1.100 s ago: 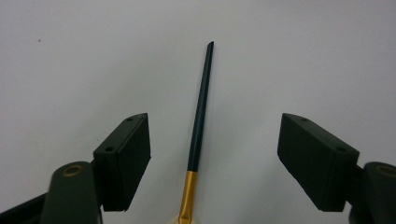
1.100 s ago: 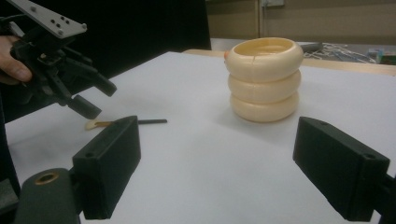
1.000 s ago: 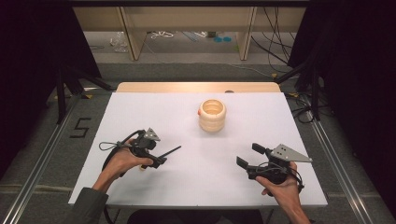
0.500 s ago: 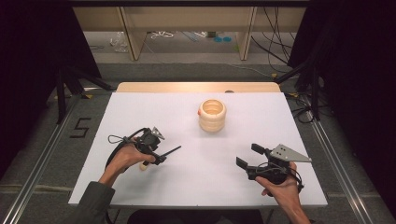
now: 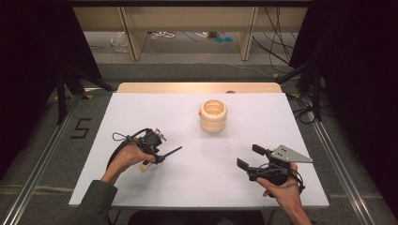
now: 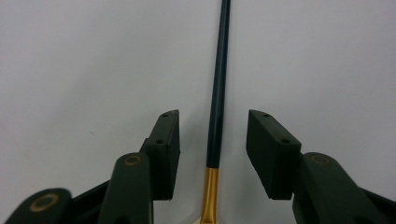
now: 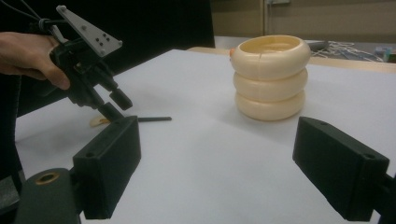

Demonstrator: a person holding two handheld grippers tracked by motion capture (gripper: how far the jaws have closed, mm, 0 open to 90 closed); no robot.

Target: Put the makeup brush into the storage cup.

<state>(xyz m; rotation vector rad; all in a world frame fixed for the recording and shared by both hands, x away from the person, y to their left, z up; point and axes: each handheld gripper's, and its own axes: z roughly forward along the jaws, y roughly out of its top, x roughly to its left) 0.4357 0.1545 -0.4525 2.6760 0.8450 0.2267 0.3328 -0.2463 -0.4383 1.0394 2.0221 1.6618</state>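
Bench [image 5: 141, 108] with a white top carries a cream holder [image 5: 213, 115] shaped like three stacked rings, standing upright toward the far middle, with a small orange spot at its far left edge. In the right tool's view the holder [image 7: 271, 77] stands beyond the jaws, hollow at the top.

At the near left, the left tool [image 5: 159, 152] is held in the person's left hand [image 5: 129, 157], its cable looping out to the left. Its jaws stand apart. In its own view a thin dark stick [image 6: 218, 84] with a gold band at its near end lies on the bench between the two jaws, touching neither pad. From above, the stick [image 5: 172, 151] points right and slightly far from the tool, and a pale tip shows just under the hand.

At the near right, the right tool [image 5: 248, 159] is held in the right hand [image 5: 281, 185], a grey three-cornered plate on top. Its jaws are spread wide with nothing between them, aimed left toward the middle of the bench. It lies well apart from the holder and from the left tool [image 7: 112, 105].
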